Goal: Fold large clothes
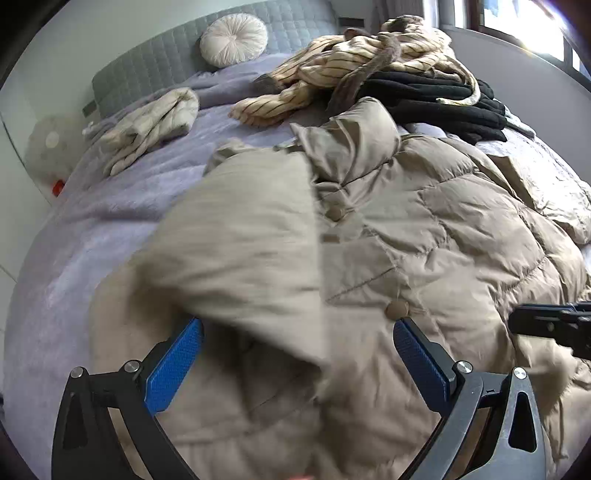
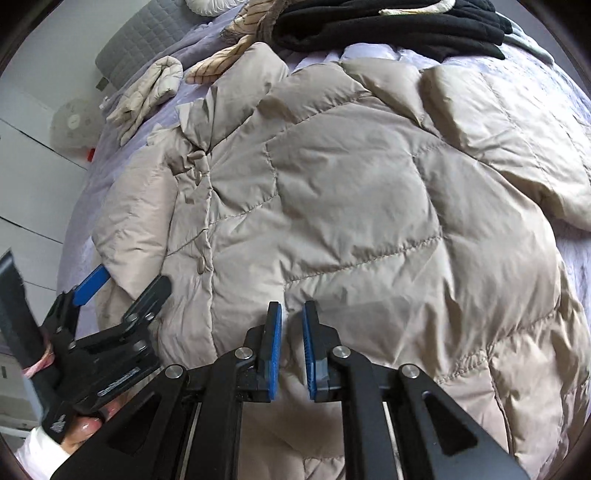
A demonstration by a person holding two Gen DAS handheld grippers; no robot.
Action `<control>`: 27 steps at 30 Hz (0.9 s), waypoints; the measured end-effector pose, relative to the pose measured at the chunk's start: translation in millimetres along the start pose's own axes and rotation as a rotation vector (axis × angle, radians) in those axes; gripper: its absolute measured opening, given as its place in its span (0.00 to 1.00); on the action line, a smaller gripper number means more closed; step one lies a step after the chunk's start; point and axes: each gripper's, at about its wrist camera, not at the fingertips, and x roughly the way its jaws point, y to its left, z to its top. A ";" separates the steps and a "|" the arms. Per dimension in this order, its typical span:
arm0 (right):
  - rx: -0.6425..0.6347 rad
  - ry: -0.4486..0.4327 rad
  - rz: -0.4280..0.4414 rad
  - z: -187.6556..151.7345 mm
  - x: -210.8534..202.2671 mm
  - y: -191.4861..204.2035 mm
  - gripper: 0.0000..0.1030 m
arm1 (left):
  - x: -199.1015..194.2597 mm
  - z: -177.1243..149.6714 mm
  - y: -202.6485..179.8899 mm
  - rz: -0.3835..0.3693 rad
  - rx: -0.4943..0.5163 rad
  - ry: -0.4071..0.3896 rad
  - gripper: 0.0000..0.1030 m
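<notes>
Beige quilted puffer coat (image 2: 351, 192) lies spread on the lavender bedspread (image 1: 110, 206), filling the centre of both wrist views; a blurred fold of it sits between the blue pads (image 1: 173, 369) of the left gripper (image 1: 295, 328), whose fingers stand wide and clear of the fabric. Right gripper (image 2: 292, 314) hovers at 6 o'clock over the coat's lower front, fingers narrow with a slim gap, nothing pinched. Coat shell is smooth, puffy, diamond-stitched, with round buttons (image 2: 201, 264) down the placket; black fleecy garment (image 2: 388, 26) at 12 o'clock.
</notes>
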 end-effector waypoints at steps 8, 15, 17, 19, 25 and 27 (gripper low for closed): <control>-0.415 -0.145 -0.070 -6.9 -18.7 118.1 0.91 | -42.9 -26.0 131.8 0.217 -0.335 -0.054 1.00; -0.792 -0.224 -0.302 -17.8 50.9 219.0 0.91 | 8.6 -58.5 187.0 0.265 -0.497 0.132 1.00; -0.817 -0.235 -0.375 -15.4 64.1 221.5 0.87 | 15.5 -66.0 184.2 0.252 -0.513 0.148 1.00; -0.817 -0.220 -0.425 -7.0 73.5 214.7 0.24 | 18.1 -67.3 178.6 0.258 -0.505 0.150 1.00; -0.254 -0.201 -0.072 24.4 22.8 98.7 0.05 | 19.7 -70.9 178.3 0.257 -0.478 0.153 1.00; -0.022 -0.145 0.028 27.4 21.2 49.1 0.09 | 20.1 -71.7 179.1 0.255 -0.470 0.155 1.00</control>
